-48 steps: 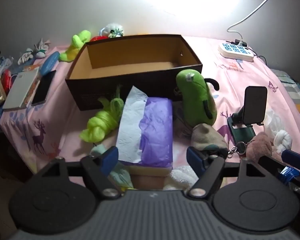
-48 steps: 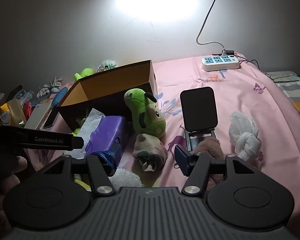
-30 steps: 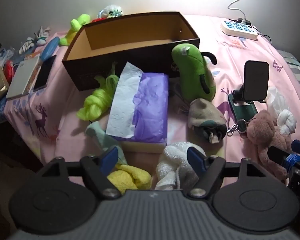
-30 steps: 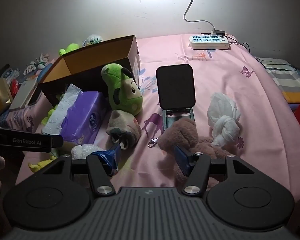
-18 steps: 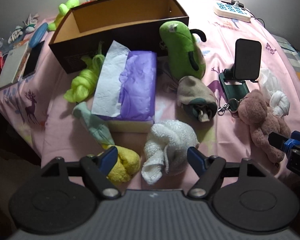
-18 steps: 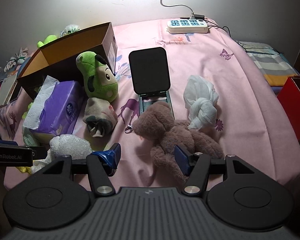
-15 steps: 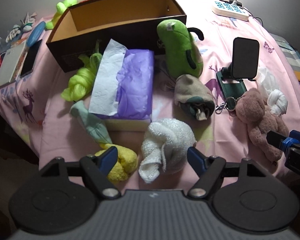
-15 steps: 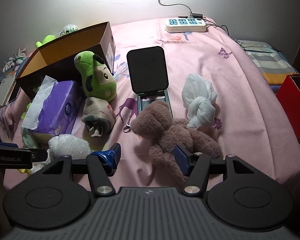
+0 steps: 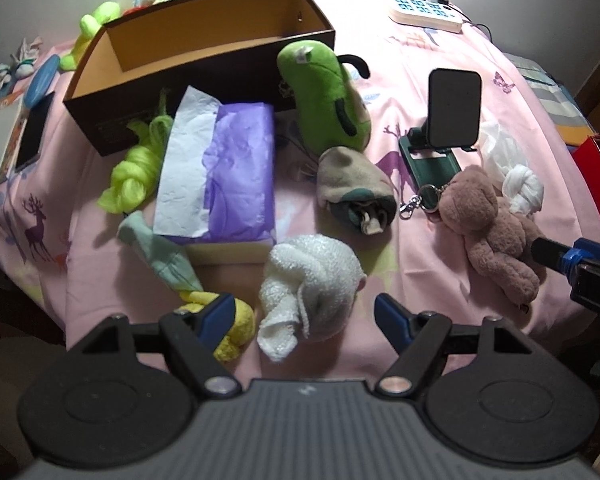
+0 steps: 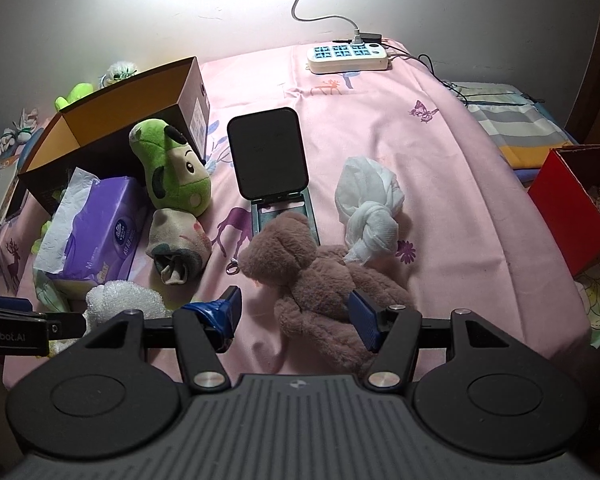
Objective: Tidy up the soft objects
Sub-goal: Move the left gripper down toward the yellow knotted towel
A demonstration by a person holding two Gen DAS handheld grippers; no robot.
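Soft things lie on a pink bedsheet in front of an open brown box (image 9: 204, 20). My left gripper (image 9: 306, 312) is open and empty over a white fluffy towel knot (image 9: 308, 280), with a yellow cloth (image 9: 242, 326) by its left finger. My right gripper (image 10: 296, 312) is open, its fingers on either side of a brown teddy bear (image 10: 320, 276), not closed on it. A green plush (image 10: 172, 168), a rolled beige sock (image 10: 176, 248), a knotted white cloth (image 10: 370, 208), a lime green cloth (image 9: 134, 168) and a pale green cloth (image 9: 160, 256) lie around.
A purple tissue pack (image 9: 228, 160) lies in front of the box. A black phone stand (image 10: 272, 168) stands mid-bed with a keyring (image 9: 416, 200). A white power strip (image 10: 348, 56) sits at the back, a red box (image 10: 572, 200) at the right. Books and small items (image 9: 12, 136) crowd the left edge.
Both grippers have pulled back and risen from the box area toward the bed's near edge. The white towel, yellow cloth and teddy bear have come into view between the fingers.
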